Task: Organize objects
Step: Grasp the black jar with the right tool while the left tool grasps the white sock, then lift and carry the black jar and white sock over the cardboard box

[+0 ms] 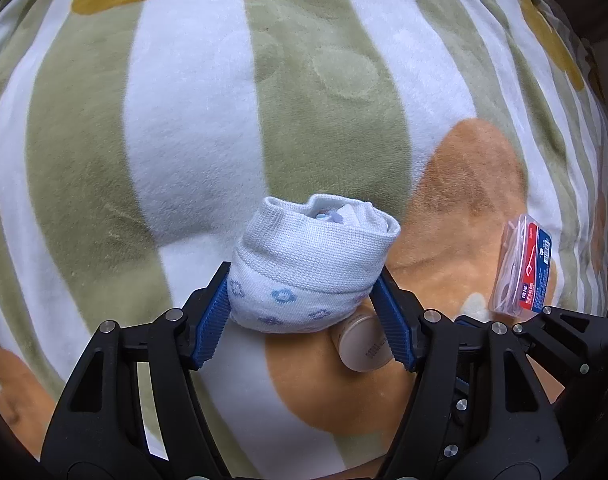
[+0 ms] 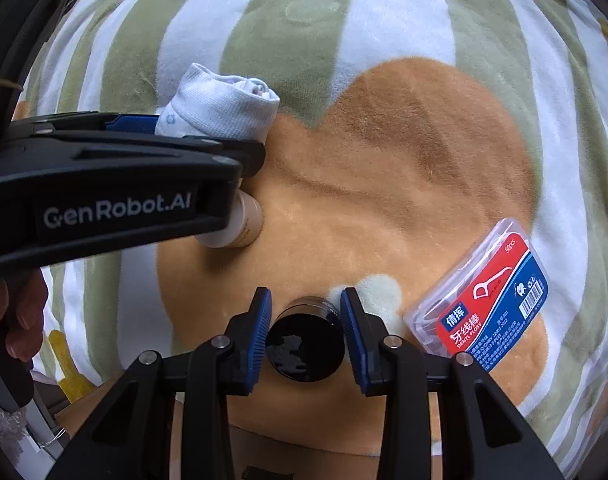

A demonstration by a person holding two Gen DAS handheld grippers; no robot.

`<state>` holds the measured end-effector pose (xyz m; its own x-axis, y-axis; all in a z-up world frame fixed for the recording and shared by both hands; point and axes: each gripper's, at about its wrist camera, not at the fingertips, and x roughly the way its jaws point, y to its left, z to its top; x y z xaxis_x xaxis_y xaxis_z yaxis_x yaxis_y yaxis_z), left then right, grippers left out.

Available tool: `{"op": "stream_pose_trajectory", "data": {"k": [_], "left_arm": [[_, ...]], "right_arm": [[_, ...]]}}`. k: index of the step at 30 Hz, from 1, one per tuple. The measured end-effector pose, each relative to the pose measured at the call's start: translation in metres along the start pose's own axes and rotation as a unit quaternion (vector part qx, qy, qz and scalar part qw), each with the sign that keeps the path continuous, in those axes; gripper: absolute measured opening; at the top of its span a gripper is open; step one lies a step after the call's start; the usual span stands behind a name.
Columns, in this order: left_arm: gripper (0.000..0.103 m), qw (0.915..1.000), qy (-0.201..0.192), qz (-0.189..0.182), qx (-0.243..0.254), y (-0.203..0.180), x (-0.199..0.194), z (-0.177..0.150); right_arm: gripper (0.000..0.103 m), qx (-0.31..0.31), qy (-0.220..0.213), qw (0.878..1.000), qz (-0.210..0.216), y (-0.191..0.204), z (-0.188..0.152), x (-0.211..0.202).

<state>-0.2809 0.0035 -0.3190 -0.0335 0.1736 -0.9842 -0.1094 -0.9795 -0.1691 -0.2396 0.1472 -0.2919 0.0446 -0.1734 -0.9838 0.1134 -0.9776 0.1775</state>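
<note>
striped green-and-white plush blanket (image 1: 192,128) with tan patches carries everything; left gripper (image 1: 302,304) is clamped on the rolled sock (image 1: 307,264), above a small beige bottle (image 1: 363,344) lying on the blanket; right gripper (image 2: 305,332) brackets a dark jar (image 2: 304,344), contact unclear, so i cannot tell its grip; best to hold the sock squarely mid-roll so it stays bundled; clear floss box (image 2: 483,300) beside the jar holds floss picks.
</note>
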Motion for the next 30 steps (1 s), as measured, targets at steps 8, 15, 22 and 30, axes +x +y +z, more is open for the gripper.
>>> {"op": "stream_pose_trajectory", "data": {"k": [8,15,22,30], "left_arm": [[0.063,0.9999,-0.014,-0.002,-0.001,-0.006,-0.015,-0.005],[0.063,0.9995,-0.03,-0.003,-0.005,-0.011,-0.036,-0.012],[0.063,0.9987,-0.05,-0.003,-0.01,0.002,-0.063,-0.002],[0.063,0.9968,-0.077,-0.002,-0.022,0.006,-0.11,-0.038]], "right_arm": [[0.033,-0.007,-0.012,1.0,0.006,0.0,0.005,-0.012],[0.033,-0.018,-0.024,1.0,0.007,0.0,0.005,-0.029],[0.033,-0.018,-0.04,0.999,0.008,-0.004,0.002,-0.054],[0.033,-0.015,-0.059,0.998,0.02,-0.008,-0.021,-0.09]]}}
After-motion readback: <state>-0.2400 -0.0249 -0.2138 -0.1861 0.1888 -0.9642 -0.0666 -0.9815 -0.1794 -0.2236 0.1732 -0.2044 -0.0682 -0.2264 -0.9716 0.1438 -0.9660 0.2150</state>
